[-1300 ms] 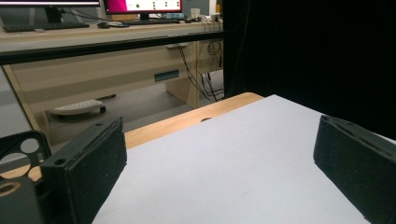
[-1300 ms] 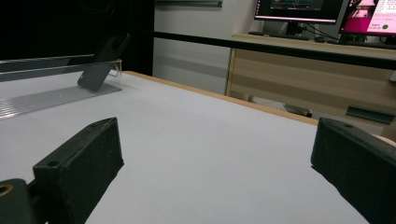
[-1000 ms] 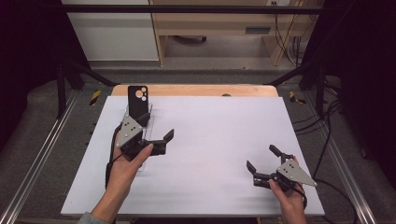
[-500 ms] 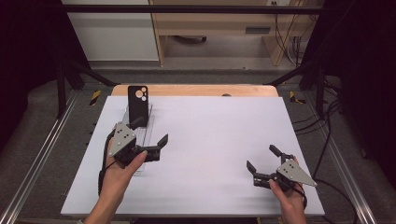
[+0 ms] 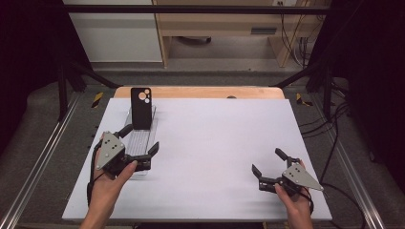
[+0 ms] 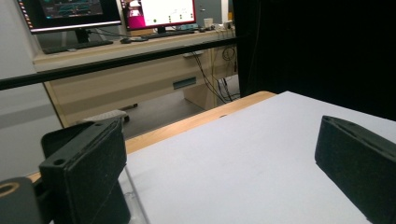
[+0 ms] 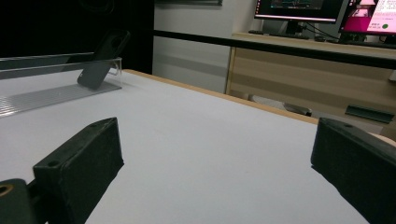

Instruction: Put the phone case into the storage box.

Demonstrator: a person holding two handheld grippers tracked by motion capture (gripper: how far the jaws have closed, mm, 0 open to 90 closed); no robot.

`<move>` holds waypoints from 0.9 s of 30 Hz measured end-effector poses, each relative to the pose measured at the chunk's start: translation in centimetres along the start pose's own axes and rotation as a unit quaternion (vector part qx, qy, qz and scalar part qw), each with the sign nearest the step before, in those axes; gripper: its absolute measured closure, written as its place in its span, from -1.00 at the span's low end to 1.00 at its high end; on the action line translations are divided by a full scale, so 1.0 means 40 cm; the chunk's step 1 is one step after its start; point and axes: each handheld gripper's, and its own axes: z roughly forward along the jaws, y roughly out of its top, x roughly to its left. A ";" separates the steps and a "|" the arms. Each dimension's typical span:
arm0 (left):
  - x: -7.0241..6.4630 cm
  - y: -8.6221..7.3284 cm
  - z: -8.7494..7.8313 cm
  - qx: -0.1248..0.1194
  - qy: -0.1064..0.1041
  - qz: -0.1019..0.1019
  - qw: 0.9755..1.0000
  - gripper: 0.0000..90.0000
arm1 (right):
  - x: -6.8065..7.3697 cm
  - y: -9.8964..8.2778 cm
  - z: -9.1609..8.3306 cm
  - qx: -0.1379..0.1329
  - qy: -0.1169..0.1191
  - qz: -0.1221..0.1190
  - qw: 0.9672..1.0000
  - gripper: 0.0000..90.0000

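1. White tabletop (image 5: 219, 143) ahead of me, wooden edge at the far side, dark curtains on both flanks, and a desk with lit monitors (image 6: 70, 11) beyond the rail.
2. My left gripper (image 5: 138, 148) hangs with its jaws spread wide and nothing between them, right over the near end of the clear ribbed stand (image 5: 141, 138).
3. That stand carries the black phone (image 5: 141, 108), propped upright at its far end, lenses facing me. From my right gripper view it leans back against the clear lip (image 7: 98, 63).
4. My right gripper (image 5: 270, 167) sits near the front right corner, jaws also wide and empty, well apart from the phone.
5. By my reckoning, the phone is the thing to go for: come in level, one jaw on each long edge, close gently so it does not slide on the ribs.
6. Watch out: the stand looks light and could skid or tip if a jaw nudges it.
7. Nothing else lies on the sheet between my grippers and the phone; cables (image 5: 334, 138) trail off the right side, clear of the work.
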 end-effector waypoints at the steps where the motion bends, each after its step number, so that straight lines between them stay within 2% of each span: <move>1: 0.003 -0.002 -0.005 -0.003 0.003 0.002 1.000 -0.96 | 0.000 0.000 0.000 0.000 0.000 0.000 1.000 -0.95; 3: 0.006 -0.005 -0.015 0.000 0.005 -0.001 1.000 -0.96 | 0.000 0.000 0.000 0.001 -0.001 0.001 1.000 -0.95; 4: 0.009 -0.006 -0.018 -0.006 0.008 0.005 1.000 -0.96 | 0.000 -0.001 0.000 0.001 -0.001 0.000 1.000 -0.95; 10: 0.028 -0.021 -0.040 -0.001 0.015 -0.003 1.000 -0.96 | 0.000 -0.001 0.000 0.001 -0.001 0.000 1.000 -0.95; 17: 0.052 -0.037 -0.063 -0.007 0.028 -0.009 1.000 -0.97 | 0.000 -0.001 0.000 0.002 -0.001 0.000 1.000 -0.95; 24: 0.063 -0.056 -0.082 -0.012 0.031 -0.013 0.999 -0.98 | 0.000 -0.002 0.001 0.003 -0.001 0.000 1.000 -0.95; 27: 0.066 -0.067 -0.089 -0.016 0.034 -0.021 0.999 -0.98 | 0.001 -0.002 0.002 0.003 0.000 0.000 1.000 -0.95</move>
